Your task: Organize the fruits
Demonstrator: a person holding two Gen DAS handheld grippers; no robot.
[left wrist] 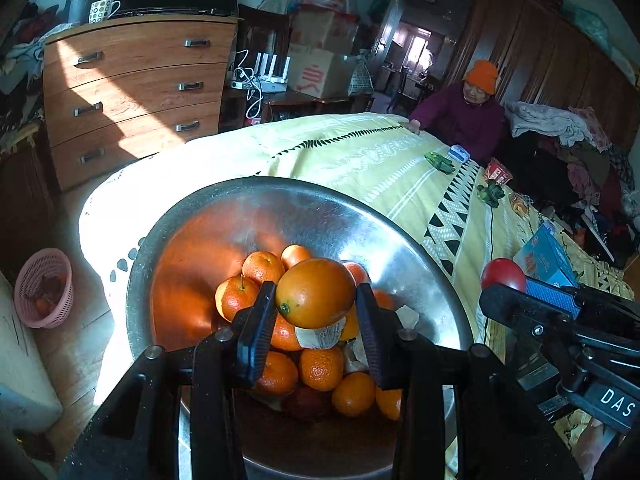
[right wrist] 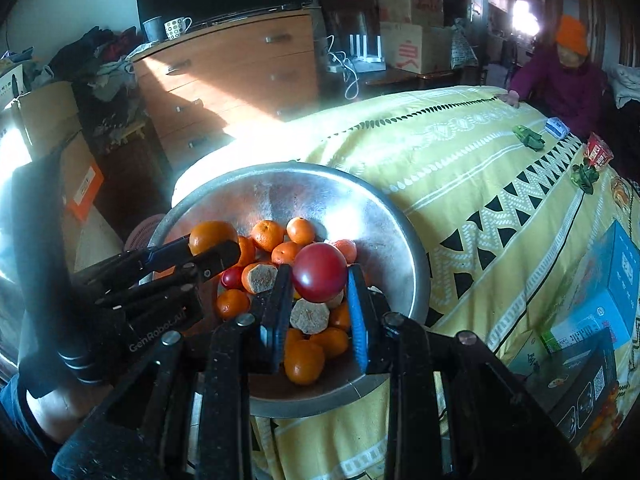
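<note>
left claw: reaching forward over the metal bowl, fingers clamped on either side of a large orange, which is being held above the fruit pile
right claw: reaching forward over the same bowl, fingers clamped on a red tomato-like fruit, lifted clear of the pile
claw poses: both pointing roughly level toward the far end of the bed, hovering side by side over the bowl; left claw's body is entering the right view from the left, right claw's body is entering the left view from the right
fruit pile: small oranges plus a couple of cut beige-faced pieces and a small red fruit, all sitting in the bowl
bowl location: resting on the yellow patterned bedspread, near its close corner
writing: "DAS" is showing on the right claw's body in the left view; "GenRobot.AI" is showing on the left claw's body in the right view; print on the blue box too small to read
left view only: pink basket standing on the floor beside the bed
right view only: dark flat box lying just in front of the blue box; cardboard box with orange label at left
both views: person in orange hat sitting at the far end of the bed; wooden dresser carrying a spotted mug
</note>
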